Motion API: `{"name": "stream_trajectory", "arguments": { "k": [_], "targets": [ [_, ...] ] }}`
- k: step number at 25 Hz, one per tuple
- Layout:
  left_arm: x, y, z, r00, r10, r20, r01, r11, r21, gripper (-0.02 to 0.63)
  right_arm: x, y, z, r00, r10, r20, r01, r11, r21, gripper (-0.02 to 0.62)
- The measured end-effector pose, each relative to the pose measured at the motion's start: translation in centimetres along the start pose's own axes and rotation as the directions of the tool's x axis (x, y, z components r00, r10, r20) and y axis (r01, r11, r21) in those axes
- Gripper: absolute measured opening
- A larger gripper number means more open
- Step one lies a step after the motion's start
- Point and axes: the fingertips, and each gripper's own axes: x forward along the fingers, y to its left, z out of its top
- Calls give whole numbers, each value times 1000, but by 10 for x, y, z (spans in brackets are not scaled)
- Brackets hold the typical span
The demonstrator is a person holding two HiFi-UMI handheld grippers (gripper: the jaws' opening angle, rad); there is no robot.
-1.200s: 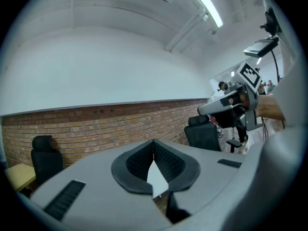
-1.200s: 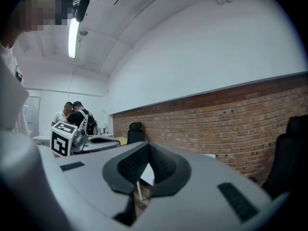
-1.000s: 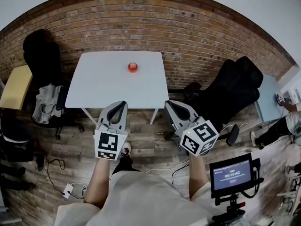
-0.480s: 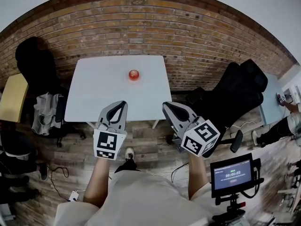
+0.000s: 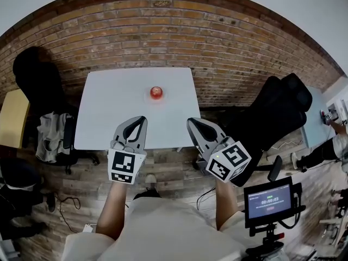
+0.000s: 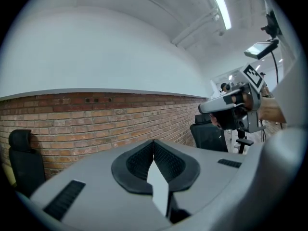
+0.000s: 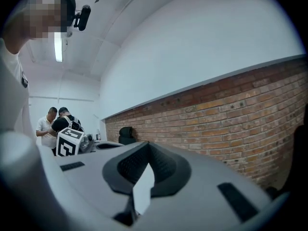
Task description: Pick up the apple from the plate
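Note:
A red apple (image 5: 156, 92) sits on the far half of a white table (image 5: 109, 113) in the head view; the plate under it is too small to make out. My left gripper (image 5: 141, 119) hangs over the table's near edge, shut and empty. My right gripper (image 5: 191, 123) is level with it just off the near right corner, also shut with nothing in it. In the left gripper view the jaws (image 6: 154, 143) meet in front of a brick wall. The right gripper view shows its jaws (image 7: 148, 146) closed too. Neither gripper view shows the apple.
A brick wall (image 5: 163, 37) runs behind the table. Black office chairs stand at the left (image 5: 38, 75) and right (image 5: 277, 107). A grey cloth (image 5: 51, 135) lies on a chair at the left. A monitor on a stand (image 5: 270, 200) is at the lower right. Cables trail on the wooden floor.
Both grippers have come closer to the table, which with the apple has slid lower in the head view. The jaws have stayed shut.

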Motion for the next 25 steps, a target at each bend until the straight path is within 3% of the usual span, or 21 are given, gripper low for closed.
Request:
{"name": "stream_trajectory", "arguments": {
  "k": [6,18,25],
  "targets": [
    [40,41,-9,1000,-26,-6,26,1000,-7,6,51,-22,-2,1000,-24,-17,24,1000,-5,3],
    [65,49,-7,998,-67,9,67,998,3,6,63,-32,2,1000,-5,3,5,999,37,3],
    [84,61,-14,995,-96,6,96,995,13,6,79,-46,-8,999,-45,-7,46,998,50,3]
  ]
}}
